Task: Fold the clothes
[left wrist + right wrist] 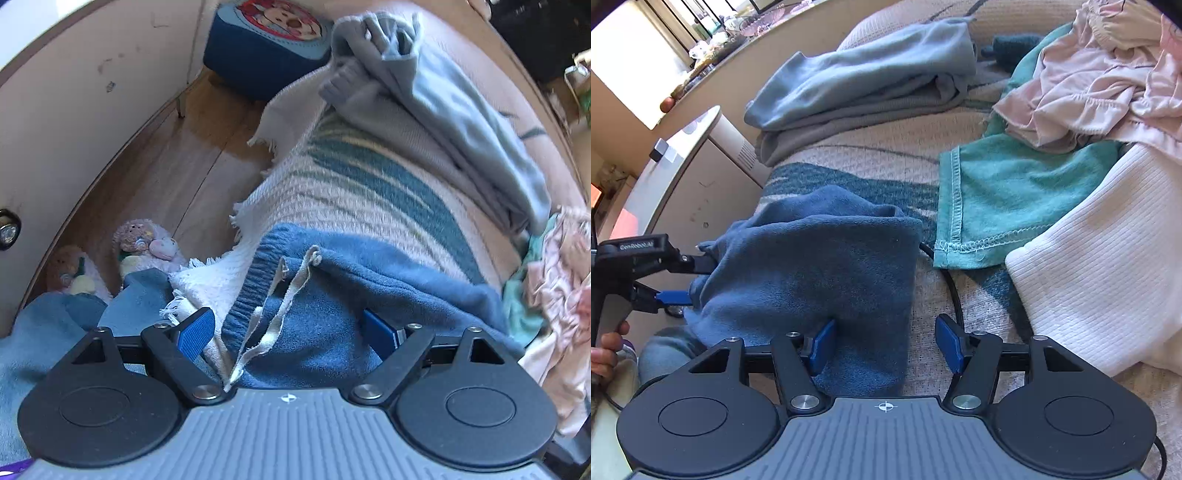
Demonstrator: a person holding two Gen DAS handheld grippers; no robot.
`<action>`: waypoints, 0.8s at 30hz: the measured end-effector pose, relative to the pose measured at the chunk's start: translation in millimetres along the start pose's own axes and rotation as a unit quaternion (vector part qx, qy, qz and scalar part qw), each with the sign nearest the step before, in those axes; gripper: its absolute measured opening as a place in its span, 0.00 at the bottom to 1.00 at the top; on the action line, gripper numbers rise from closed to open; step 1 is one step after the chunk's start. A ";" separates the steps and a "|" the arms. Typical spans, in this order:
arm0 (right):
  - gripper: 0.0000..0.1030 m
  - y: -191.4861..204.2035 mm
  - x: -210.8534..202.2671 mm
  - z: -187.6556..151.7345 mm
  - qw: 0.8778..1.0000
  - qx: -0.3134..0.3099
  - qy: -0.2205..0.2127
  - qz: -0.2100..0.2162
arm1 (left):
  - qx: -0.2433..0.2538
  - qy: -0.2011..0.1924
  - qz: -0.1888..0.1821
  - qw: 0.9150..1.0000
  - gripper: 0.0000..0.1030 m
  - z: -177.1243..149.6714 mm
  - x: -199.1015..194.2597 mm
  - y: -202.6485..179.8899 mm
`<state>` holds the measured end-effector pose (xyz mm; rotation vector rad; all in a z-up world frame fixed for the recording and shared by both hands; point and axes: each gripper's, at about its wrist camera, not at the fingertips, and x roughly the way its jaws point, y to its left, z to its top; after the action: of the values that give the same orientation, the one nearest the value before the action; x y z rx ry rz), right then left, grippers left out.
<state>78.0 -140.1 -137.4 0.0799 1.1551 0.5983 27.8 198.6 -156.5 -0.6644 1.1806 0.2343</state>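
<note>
Dark blue fleece pants (pixel 812 266) lie on the bed (pixel 886 155), on a cream spread with teal stripes, folded over, near the bed's edge.

Left gripper (pixel 288 328): fingers wide apart. The waistband end with the elastic and two pale drawstrings (pixel 280 295) lies between them. Left pad (pixel 195 330) is clear of the fleece, over the white fringe; the right pad is half buried in the fabric, contact unclear. No pinch seen. In the right wrist view this gripper (pixel 694 277) sits at the far left edge of the pants, one finger above and one below the cloth edge, with a hand (pixel 607 350) on its handle.

Right gripper (pixel 886 347): fingers moderately apart, not clamped. Left pad (pixel 823 345) touches or presses into the near edge of the pants; the right pad is over bare spread beside a black cable (pixel 955 295). Only the pants' near right corner is in the gap.

Other clothes: light blue-grey folded stack (pixel 860 77) farther back, teal garment (pixel 1008 195) just right of the pants, white ribbed piece (pixel 1100 266) and pink ruffled piece (pixel 1100 74) on the right.
</note>
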 end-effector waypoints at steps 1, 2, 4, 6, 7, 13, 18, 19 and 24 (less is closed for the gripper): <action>0.58 -0.4 1.0 0.2 1.000 -0.001 0.001 0.000 | 0.003 0.000 0.002 1.000 0.83 0.4 0.9 -0.7; 0.58 -0.9 1.8 0.3 1.000 0.000 0.002 0.000 | 0.006 -0.001 0.002 1.000 0.83 0.5 1.1 -1.3; 0.58 -1.7 3.6 0.3 1.000 0.001 0.003 0.001 | 0.012 -0.003 0.004 1.000 0.83 0.0 1.3 -2.4; 0.58 -2.5 5.4 0.6 1.000 0.003 0.003 0.001 | 0.018 -0.004 0.003 1.000 0.83 -0.8 2.2 -3.0; 0.58 -2.5 6.2 0.6 1.000 0.003 0.002 0.000 | 0.019 -0.004 0.003 1.000 0.83 -1.2 2.3 -3.1; 0.58 -0.7 9.9 -0.4 1.000 -0.006 -0.001 -0.004 | 0.038 -0.005 -0.017 0.999 0.60 -2.6 1.7 -10.1; 0.26 7.3 5.8 -0.9 1.000 -0.016 -0.002 0.010 | 0.023 -0.018 -0.045 0.999 0.19 -6.9 -7.5 -7.5; 0.20 10.9 4.0 -1.5 1.000 -0.028 -0.003 0.007 | 0.019 -0.023 -0.049 0.998 0.10 -7.6 -11.2 -5.4; 0.13 18.2 -19.5 0.2 0.999 -0.040 -0.029 0.017 | -0.008 -0.028 -0.072 0.997 0.07 -7.1 -24.5 5.2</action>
<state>65.7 -134.1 -114.5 0.0489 1.0740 0.6667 10.3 202.5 -137.6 -0.7490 1.0730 0.1402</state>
